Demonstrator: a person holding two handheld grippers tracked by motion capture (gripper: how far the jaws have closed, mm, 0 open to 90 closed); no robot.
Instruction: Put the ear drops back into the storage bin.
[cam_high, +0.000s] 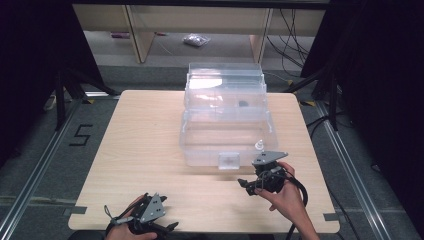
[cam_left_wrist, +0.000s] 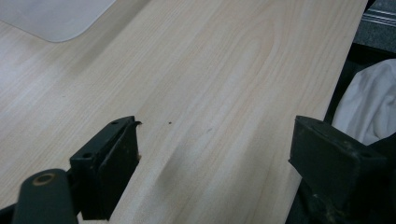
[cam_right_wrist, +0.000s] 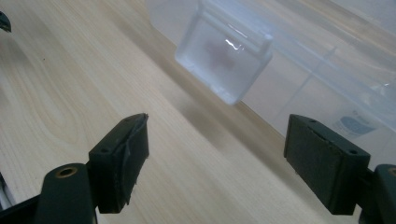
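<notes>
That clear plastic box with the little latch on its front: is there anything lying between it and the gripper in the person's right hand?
Nothing visible stands in the way. The right gripper has its jaws wide apart with nothing between them, and only bare table lies between it and the latch on the front of the clear box. The left gripper sits apart, near the table's front edge.

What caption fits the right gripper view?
Open right gripper above the wooden table, pointed toward the latch of the clear plastic box.

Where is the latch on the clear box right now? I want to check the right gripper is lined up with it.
In the high view the latch sits mid-front on the clear box, just left of the right gripper; the right gripper view shows it ahead of the open jaws.
</notes>
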